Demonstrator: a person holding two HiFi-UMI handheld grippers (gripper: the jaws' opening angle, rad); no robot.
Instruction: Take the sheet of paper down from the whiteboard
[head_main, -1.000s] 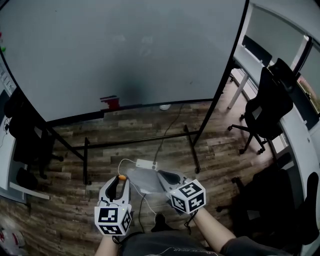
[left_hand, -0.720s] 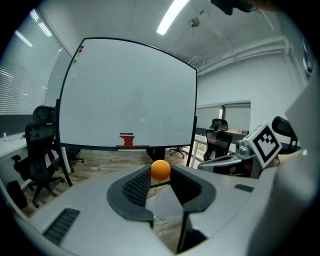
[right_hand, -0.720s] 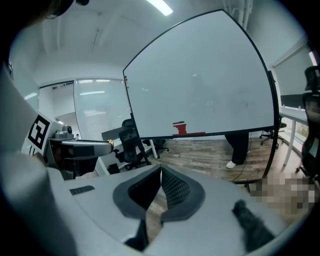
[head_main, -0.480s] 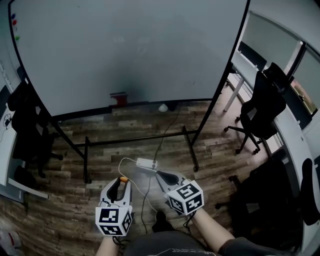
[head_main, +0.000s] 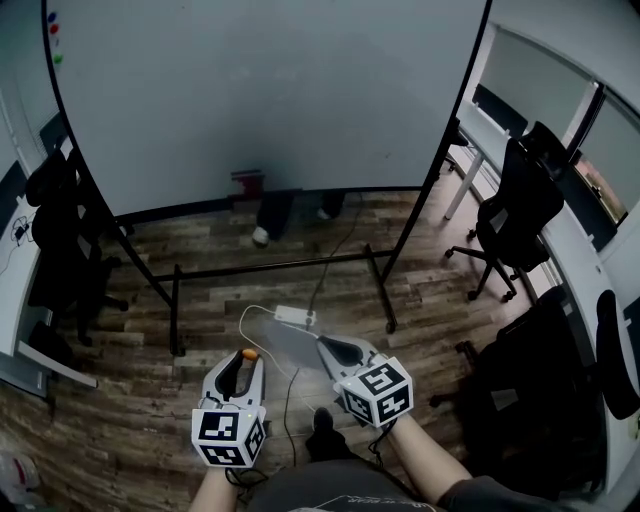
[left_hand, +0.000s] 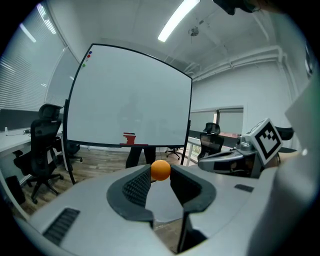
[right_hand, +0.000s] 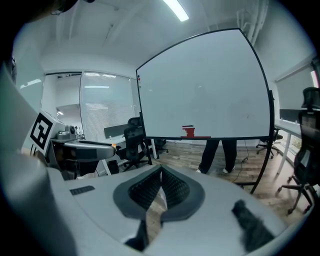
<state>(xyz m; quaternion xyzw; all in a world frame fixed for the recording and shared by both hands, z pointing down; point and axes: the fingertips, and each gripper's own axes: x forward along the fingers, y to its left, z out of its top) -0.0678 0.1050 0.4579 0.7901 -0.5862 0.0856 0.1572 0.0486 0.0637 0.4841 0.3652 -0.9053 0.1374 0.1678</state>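
Observation:
The whiteboard stands bare ahead of me, with small coloured magnets at its top left corner. A white sheet of paper hangs low over the floor, and my right gripper is shut on its edge. In the right gripper view the paper shows pinched between the closed pads. My left gripper is shut on a small orange ball, held at its fingertips. Both grippers are well back from the board.
A red eraser sits on the board's tray. A person's legs stand behind the board. A white power strip and cable lie on the wooden floor. Black office chairs and desks stand at the right, another chair at the left.
The whiteboard has drawn farther away and shifted right in the head view. A person's legs have come into sight behind it. Both grippers keep their holds.

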